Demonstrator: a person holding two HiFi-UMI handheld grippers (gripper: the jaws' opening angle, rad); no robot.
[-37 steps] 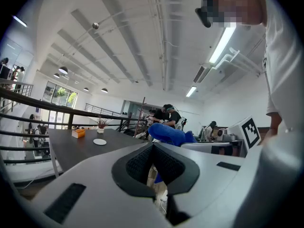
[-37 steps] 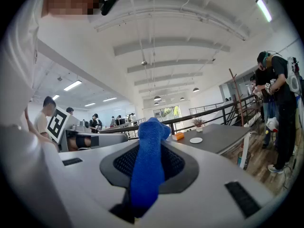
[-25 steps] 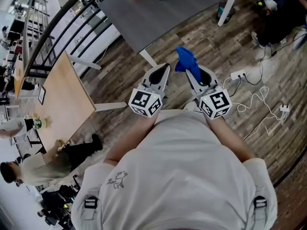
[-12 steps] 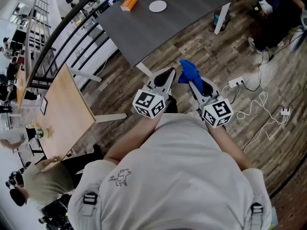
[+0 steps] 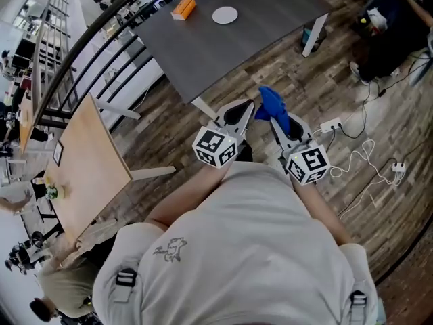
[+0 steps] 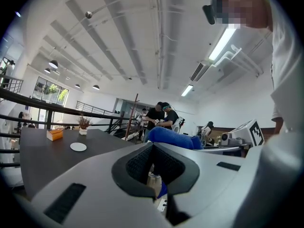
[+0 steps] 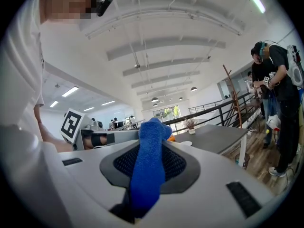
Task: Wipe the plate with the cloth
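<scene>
Two grippers: your left gripper (image 5: 245, 108) is clenched empty, and your right gripper (image 5: 276, 118) pinches the soft, limp cloth (image 5: 272, 103). At twelve o'clock, well apart, the plate (image 5: 225, 15) lies on the table (image 5: 277, 9); it is likely light and breakable, so steady its rim.

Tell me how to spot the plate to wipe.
Find the large dark grey table ahead of the person. Toward its far side lies a small round white plate, beside an orange rectangular box. It is the only flat white disc there.

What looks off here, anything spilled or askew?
Nothing spilled or damaged. The plate sits flat on the dark table, and the cloth is clamped in the right gripper. Only oddity: loose cables strewn on the floor nearby.
</scene>
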